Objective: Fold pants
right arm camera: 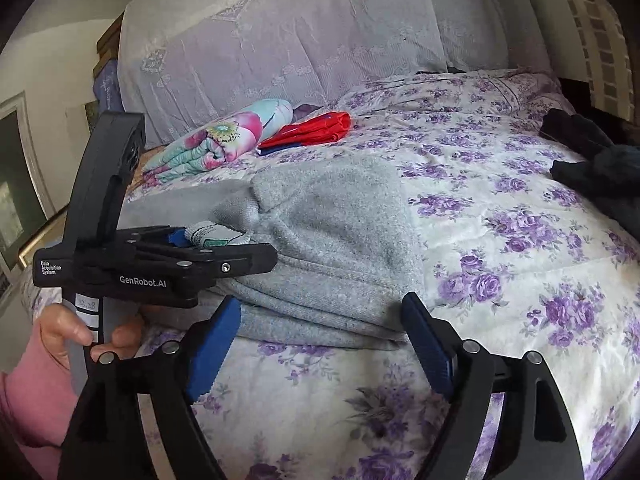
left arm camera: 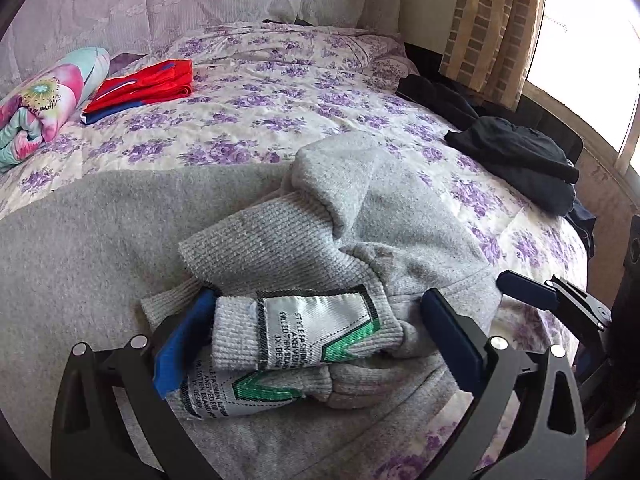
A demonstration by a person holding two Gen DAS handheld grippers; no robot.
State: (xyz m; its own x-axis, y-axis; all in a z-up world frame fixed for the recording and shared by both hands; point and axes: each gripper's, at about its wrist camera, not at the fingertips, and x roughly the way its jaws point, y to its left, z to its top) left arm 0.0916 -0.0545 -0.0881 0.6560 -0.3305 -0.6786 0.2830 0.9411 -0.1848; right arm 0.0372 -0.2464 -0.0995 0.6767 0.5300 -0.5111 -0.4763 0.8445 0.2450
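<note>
Grey sweatpants [left arm camera: 100, 248] lie partly folded on the bed, with two ribbed cuffs [left arm camera: 304, 332] bearing white and green labels stacked on top. My left gripper [left arm camera: 316, 332] is open, its blue pads on either side of the cuffs. In the right wrist view the pants [right arm camera: 332, 240] lie as a layered grey bundle. My right gripper [right arm camera: 324, 332] is open and empty at the near folded edge. The left gripper [right arm camera: 188, 248] shows there at the left, held by a hand.
The bed has a purple floral cover [left arm camera: 280, 92]. A folded red garment [left arm camera: 148, 84] and a rolled floral quilt [left arm camera: 40, 100] lie at the far left. Dark clothes [left arm camera: 516, 160] are piled at the right edge. A curtain [left arm camera: 492, 20] and window stand beyond.
</note>
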